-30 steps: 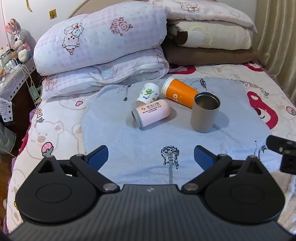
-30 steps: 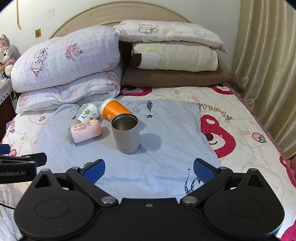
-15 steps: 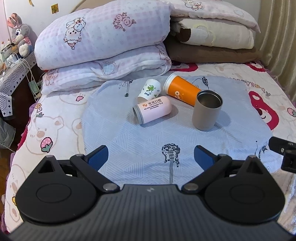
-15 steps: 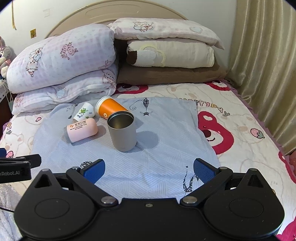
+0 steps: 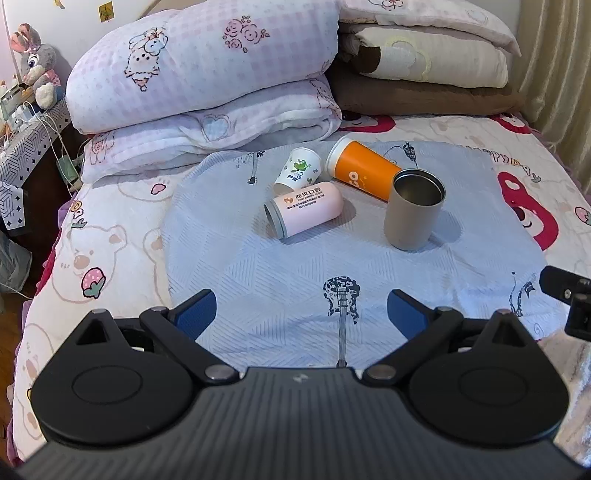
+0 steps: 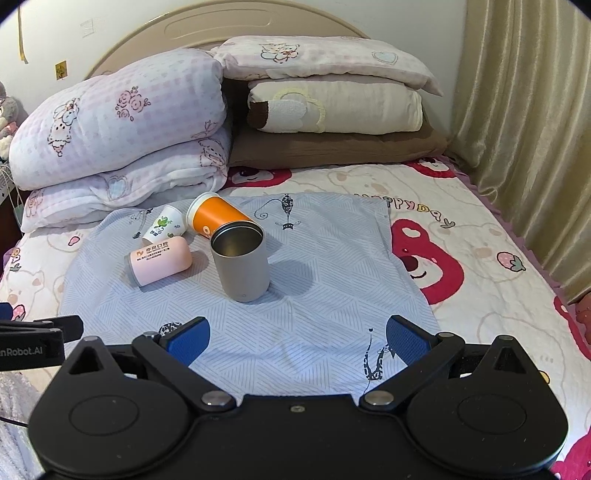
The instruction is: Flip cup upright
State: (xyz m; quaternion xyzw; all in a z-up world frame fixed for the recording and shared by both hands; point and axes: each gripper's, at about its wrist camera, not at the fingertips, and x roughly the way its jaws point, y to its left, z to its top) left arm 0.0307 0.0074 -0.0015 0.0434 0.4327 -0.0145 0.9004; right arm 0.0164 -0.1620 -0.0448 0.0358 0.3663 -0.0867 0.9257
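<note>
Bed [image 6: 480, 258], curtain [image 6: 517, 110], perhaps daylight.

Home bedroom — bed [image 6: 480, 236] with cartoon sheet, stacked pillows [image 6: 332, 103], headboard [image 6: 229, 33], curtain [image 6: 524, 110]

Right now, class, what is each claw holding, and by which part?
Nothing is held: the left claw and right claw are both open, short of the cups.
</note>
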